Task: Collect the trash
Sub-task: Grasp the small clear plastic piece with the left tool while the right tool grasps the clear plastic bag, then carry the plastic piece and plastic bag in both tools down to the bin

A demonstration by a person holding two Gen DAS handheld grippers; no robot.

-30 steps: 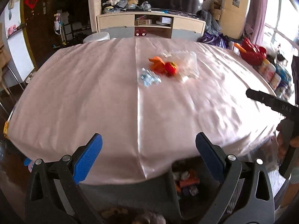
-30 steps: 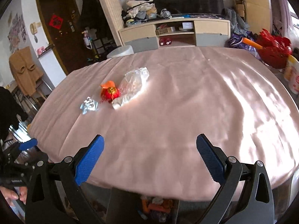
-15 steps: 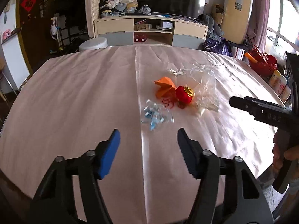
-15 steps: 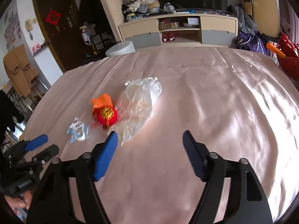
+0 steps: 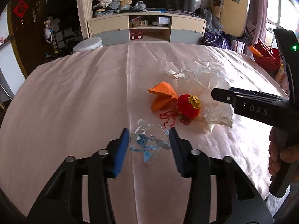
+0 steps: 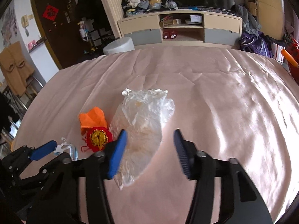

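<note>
Trash lies in a small cluster near the middle of the pink table [image 5: 74,97]: a clear wrapper [image 5: 149,141] with blue print nearest, a red lantern [image 5: 188,105] and orange paper [image 5: 162,95] beyond it, and a crumpled clear bag [image 6: 143,119] to their right.

The left gripper [image 5: 149,139] is open, its jaws either side of the wrapper with nothing yet held. The right gripper [image 6: 149,145] is also open, its left jaw over the bag's near end and its right jaw off to the side over bare cloth.

The step in hand looks like the first pickups. Next, the left jaws likely need to drop to the cloth and close on the wrapper, which is thin and may slip. The right gripper probably needs to shift left to centre on the bag.

No bin shows in either view. Whether the jaws touch the cloth is hard to tell. The wrapper's near edge is hidden by the left gripper in the right view.
</note>
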